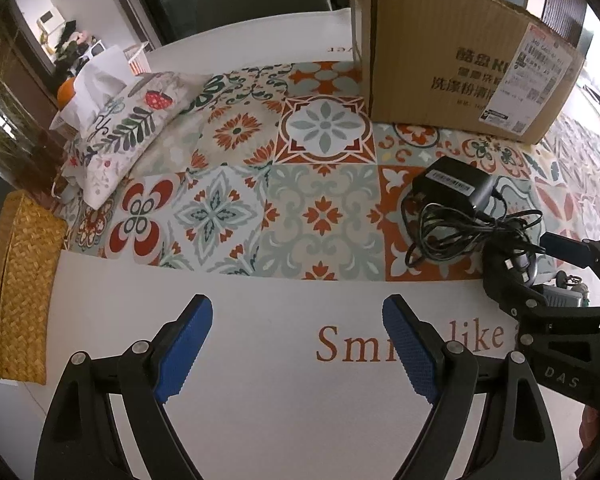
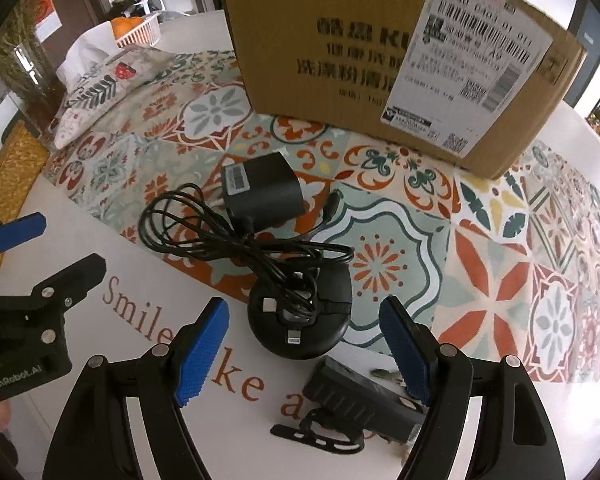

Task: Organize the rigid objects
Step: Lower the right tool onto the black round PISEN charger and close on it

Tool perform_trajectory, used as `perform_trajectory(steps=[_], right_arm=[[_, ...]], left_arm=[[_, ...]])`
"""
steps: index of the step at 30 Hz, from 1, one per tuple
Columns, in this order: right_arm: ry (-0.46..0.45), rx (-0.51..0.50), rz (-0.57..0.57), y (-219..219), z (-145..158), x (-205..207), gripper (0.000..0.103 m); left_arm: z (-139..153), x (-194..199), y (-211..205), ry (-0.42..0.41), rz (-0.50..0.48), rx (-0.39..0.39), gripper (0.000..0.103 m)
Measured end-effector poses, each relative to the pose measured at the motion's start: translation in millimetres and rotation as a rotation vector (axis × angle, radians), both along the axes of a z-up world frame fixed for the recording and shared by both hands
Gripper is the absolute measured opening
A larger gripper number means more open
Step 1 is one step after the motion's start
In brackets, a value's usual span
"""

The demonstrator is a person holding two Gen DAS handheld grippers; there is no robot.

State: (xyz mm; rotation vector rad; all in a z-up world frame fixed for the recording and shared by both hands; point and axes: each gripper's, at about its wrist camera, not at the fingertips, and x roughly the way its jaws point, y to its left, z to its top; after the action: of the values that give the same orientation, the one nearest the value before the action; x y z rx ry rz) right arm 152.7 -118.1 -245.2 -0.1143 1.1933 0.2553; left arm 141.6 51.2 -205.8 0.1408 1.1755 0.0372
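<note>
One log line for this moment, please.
left tool open, empty | right tool open over round black charger | box behind

Floral pillow (image 1: 128, 128), woven basket (image 1: 18, 280)

The desk (image 1: 260, 320) cover carries red-brown lettering: "Smile like a" — partly hidden behind the jaws. The left gripper (image 2: 16, 264) reads "GenRobot.AI" on its black body; the right gripper (image 1: 560, 280) shows "DAS". The cardboard box (image 2: 340, 60) bears dark Chinese print beginning "KU", and its white shipping label (image 2: 468, 60) shows barcodes and "340 0403 01 011" — the smaller print is illegible.
</note>
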Motion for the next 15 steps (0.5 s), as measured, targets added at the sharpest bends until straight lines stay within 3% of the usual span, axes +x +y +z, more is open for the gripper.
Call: perform_trajectory(steps=[7, 15], right_arm=[[0.013, 0.005, -0.007, 4.2, -10.1, 6.1, 0.075], [0.015, -0.006, 0.002, 8.2, -12.6, 7.0, 0.056]], left_arm=[[-5.1, 1.3, 4.5, 0.016, 0.027, -0.006, 0.087], [-6.4, 0.3, 3.9, 0.022, 0.031, -0.005, 0.087]])
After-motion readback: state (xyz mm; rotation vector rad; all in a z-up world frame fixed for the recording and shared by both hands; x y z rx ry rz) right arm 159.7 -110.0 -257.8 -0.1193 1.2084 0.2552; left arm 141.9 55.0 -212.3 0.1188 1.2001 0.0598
